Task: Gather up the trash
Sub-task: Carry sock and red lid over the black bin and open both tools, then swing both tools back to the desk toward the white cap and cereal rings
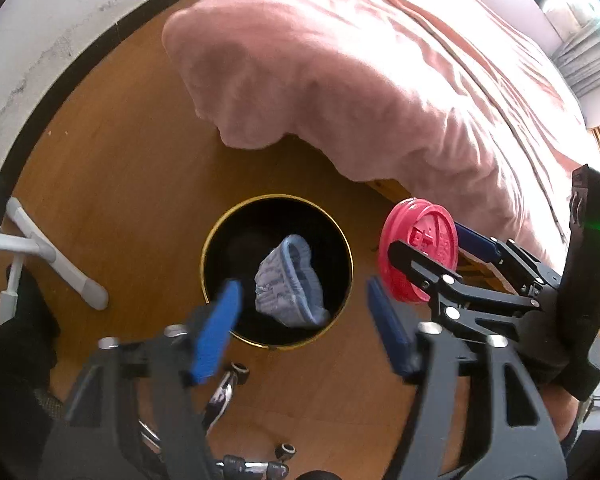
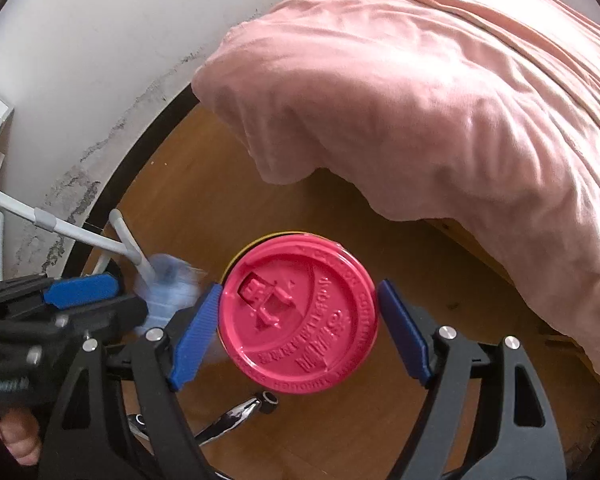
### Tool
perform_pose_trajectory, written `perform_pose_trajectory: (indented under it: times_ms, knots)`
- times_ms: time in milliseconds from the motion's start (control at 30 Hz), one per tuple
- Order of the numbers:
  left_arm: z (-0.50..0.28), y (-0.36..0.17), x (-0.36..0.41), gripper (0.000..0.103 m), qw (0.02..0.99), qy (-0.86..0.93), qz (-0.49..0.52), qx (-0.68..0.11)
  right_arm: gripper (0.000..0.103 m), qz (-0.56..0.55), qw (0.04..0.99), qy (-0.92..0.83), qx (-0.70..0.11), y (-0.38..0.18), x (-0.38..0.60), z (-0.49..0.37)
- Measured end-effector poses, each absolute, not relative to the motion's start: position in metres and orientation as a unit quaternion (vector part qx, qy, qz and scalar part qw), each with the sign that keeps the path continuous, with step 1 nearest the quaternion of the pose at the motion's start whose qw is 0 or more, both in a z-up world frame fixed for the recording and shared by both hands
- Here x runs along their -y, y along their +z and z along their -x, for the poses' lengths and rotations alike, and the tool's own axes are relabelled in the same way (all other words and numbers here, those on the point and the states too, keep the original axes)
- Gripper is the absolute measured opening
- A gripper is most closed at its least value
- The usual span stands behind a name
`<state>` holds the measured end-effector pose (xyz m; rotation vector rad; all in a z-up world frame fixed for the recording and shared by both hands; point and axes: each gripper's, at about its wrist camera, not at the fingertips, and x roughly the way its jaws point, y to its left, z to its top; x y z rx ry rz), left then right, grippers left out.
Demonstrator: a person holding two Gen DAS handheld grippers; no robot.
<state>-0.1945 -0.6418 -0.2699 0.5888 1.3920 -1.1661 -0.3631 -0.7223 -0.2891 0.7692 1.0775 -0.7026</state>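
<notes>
Trash half done — blue cloth [image 1: 290,282] dropping into the bin [image 1: 216,236] from the open left hand-held gripper [image 1: 300,322], right hand-held gripper [image 2: 298,320] clamping the red lid [image 2: 300,314] — unreleased.

Daylight floods in from the upper right, blowing out the pink bedcover [image 1: 380,80] to white glare there in the left wrist view. Fisheye bending curves the wall and darkens the corners. A blue cloth [image 2: 168,284] smears with motion blur in the right wrist view.
</notes>
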Motion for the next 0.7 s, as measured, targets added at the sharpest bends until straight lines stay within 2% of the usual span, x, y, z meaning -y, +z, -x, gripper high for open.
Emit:
perform_pose_trajectory:
  times_ms: [100, 233, 400, 600, 700]
  knots:
    - [0.193, -0.268, 0.64, 0.067, 0.581, -0.498, -0.251, -0.593, 0.078, -0.352, 0.732, -0.316, -0.491, -0.29, 0.723, 0.36]
    - [0.189, -0.266, 0.637, 0.067, 0.587, -0.493, -0.244, -0.594, 0.086, -0.353, 0.731, -0.313, -0.493, -0.29, 0.721, 0.358]
    - [0.183, -0.261, 0.634, 0.071, 0.6, -0.489, -0.233, -0.588, 0.087, -0.352, 0.732, -0.32, -0.489, -0.284, 0.721, 0.358]
    - [0.181, -0.234, 0.628, 0.081, 0.631, -0.505, -0.218, -0.547, 0.087, -0.325, 0.75, -0.335, -0.468, -0.243, 0.719, 0.353]
    - [0.177, -0.206, 0.62, 0.081, 0.646, -0.515, -0.215, -0.52, 0.088, -0.301, 0.767, -0.343, -0.45, -0.21, 0.715, 0.345]
